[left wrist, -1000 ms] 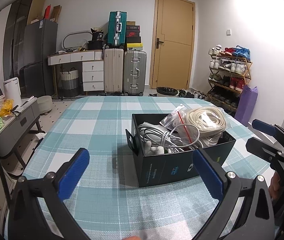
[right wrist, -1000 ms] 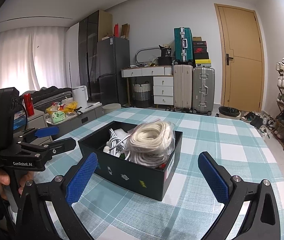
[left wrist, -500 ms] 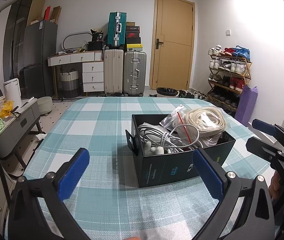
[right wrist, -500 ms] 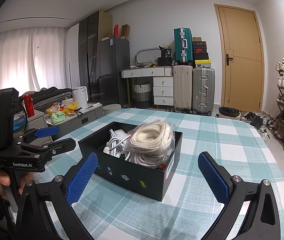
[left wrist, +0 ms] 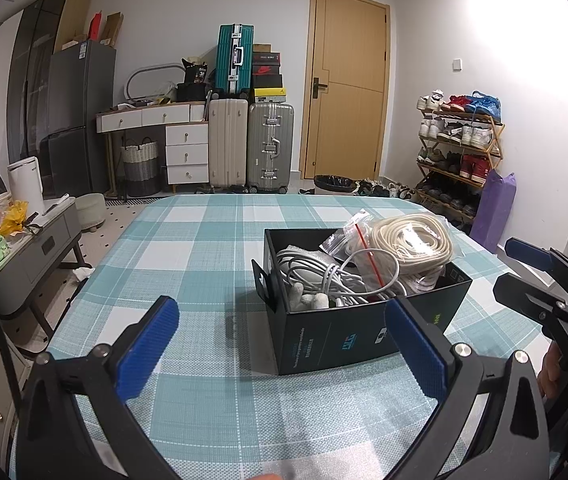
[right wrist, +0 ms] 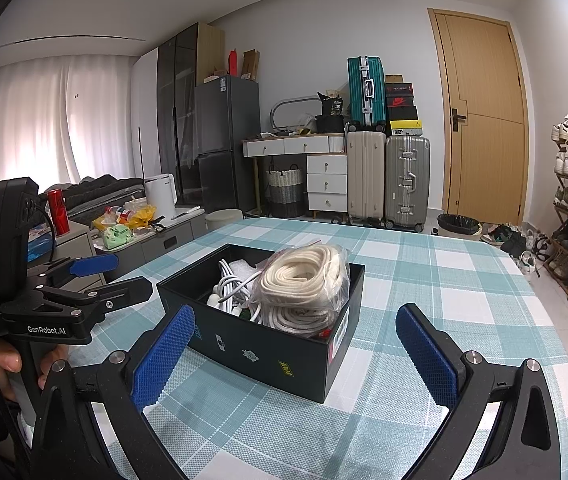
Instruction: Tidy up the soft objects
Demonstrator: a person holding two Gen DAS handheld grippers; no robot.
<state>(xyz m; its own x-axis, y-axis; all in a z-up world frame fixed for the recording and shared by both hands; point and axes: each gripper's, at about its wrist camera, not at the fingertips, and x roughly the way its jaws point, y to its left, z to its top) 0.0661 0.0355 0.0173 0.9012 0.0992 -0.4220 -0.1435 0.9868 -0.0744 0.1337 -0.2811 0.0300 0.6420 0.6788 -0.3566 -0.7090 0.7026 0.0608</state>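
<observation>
A black open box (left wrist: 348,340) (right wrist: 267,348) stands on the teal-and-white checked table (left wrist: 187,248) (right wrist: 444,280). It holds a coil of cream rope in a clear bag (left wrist: 412,240) (right wrist: 304,276) and white cables (left wrist: 324,276) (right wrist: 231,284). My left gripper (left wrist: 281,344) is open and empty, just in front of the box; it also shows in the right wrist view (right wrist: 123,276). My right gripper (right wrist: 296,352) is open and empty, near the box's other side; it also shows in the left wrist view (left wrist: 520,268).
A grey side cabinet (left wrist: 31,240) with snacks stands left of the table. Suitcases (left wrist: 251,148), a white drawer desk (left wrist: 179,148), a fridge (left wrist: 79,116) and a wooden door (left wrist: 348,84) line the far wall. A shoe rack (left wrist: 460,152) stands at right.
</observation>
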